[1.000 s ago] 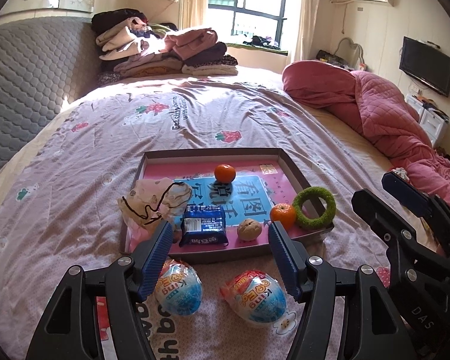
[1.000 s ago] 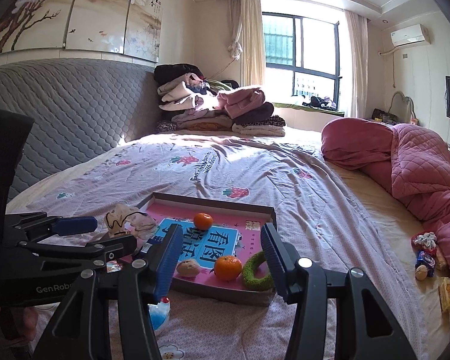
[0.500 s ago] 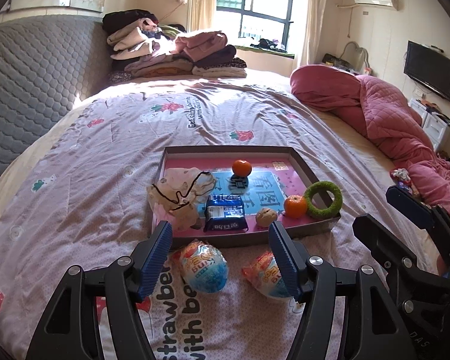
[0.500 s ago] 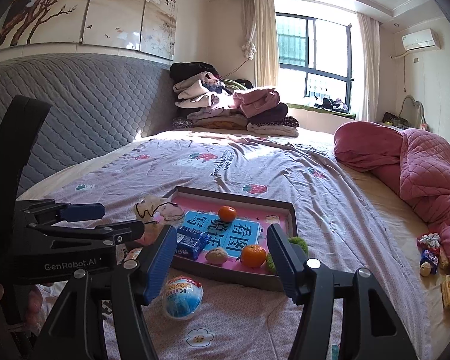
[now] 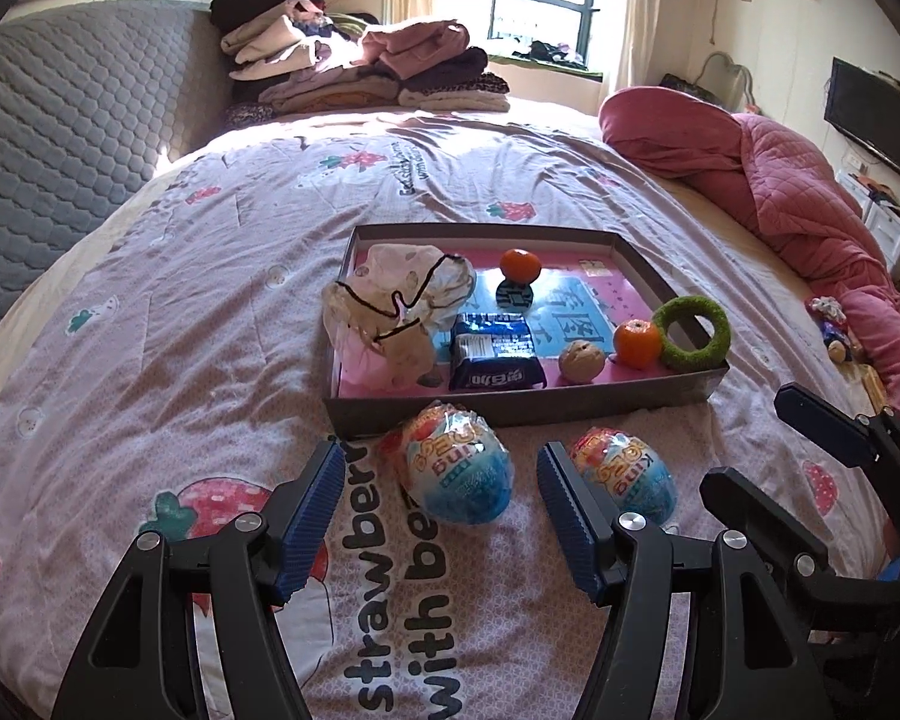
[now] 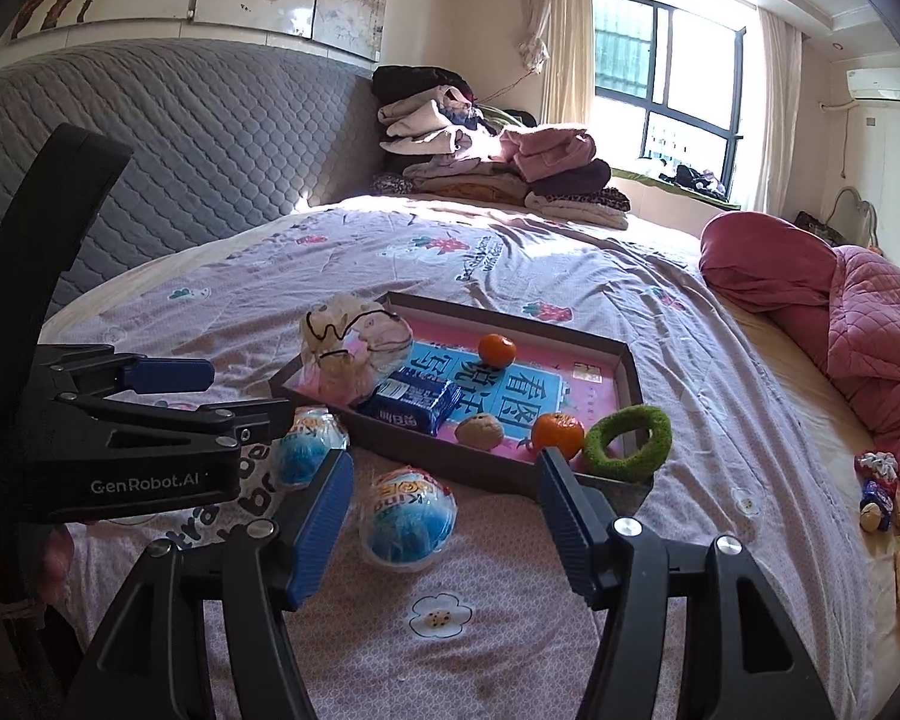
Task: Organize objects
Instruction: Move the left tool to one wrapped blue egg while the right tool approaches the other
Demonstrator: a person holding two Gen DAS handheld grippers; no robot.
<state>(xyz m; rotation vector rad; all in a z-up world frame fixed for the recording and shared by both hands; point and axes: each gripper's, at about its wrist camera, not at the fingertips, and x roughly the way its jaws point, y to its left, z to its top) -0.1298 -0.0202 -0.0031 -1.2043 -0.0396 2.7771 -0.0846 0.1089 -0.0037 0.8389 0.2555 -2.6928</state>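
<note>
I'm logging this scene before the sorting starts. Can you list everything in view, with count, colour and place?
Tray: 1, dark rim, pink and blue floor, on the bed.
Oranges: 2, orange, in the tray; the other by the ring.
Ring: 1, green, leaning on the tray's right corner.
Snack pack: 1, blue, in the tray.
Walnut: 1, tan, in the tray.
Plastic bag: 1, pale, tray's left side.
Wrapped eggs: 2, blue and red, on the bedsheet before the tray; second.
Folded clothes: 1 pile, mixed colours, far end of bed.
Quilt: 1, pink, right side.
Left gripper: open.
Right gripper: open.
</note>
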